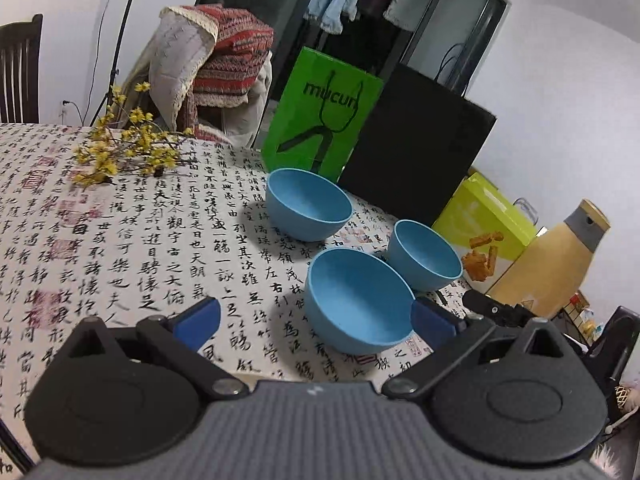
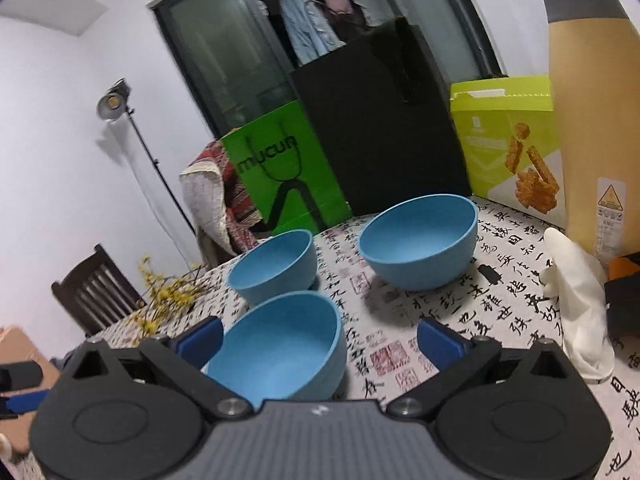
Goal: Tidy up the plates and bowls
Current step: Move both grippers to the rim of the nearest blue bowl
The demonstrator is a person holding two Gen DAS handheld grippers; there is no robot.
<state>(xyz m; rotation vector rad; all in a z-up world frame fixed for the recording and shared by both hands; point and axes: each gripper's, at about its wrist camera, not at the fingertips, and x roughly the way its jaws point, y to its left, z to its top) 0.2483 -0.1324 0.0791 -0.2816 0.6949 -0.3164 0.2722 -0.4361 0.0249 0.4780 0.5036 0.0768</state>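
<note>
Three light blue bowls stand upright and empty on the calligraphy-print tablecloth point(image 1: 120, 240). In the left wrist view the nearest bowl point(image 1: 356, 300) lies between the fingers of my open left gripper point(image 1: 318, 316), its rim against the right blue pad point(image 1: 432, 316). A second bowl point(image 1: 424, 256) is behind it to the right, and a third bowl point(image 1: 308, 204) stands farther back. In the right wrist view the nearest bowl point(image 2: 280, 344) sits inside my open right gripper point(image 2: 320, 342), close to the left pad point(image 2: 200, 340). The other two bowls point(image 2: 274, 266) point(image 2: 420, 240) stand beyond.
A green paper bag point(image 1: 320, 120), a black bag point(image 1: 416, 144) and a yellow-green snack box point(image 2: 508, 140) line the table's far edge. A tall tan flask point(image 2: 580, 120) and a white glove point(image 2: 580, 308) are at the right. Yellow flower twigs point(image 1: 128, 144) lie at the far left.
</note>
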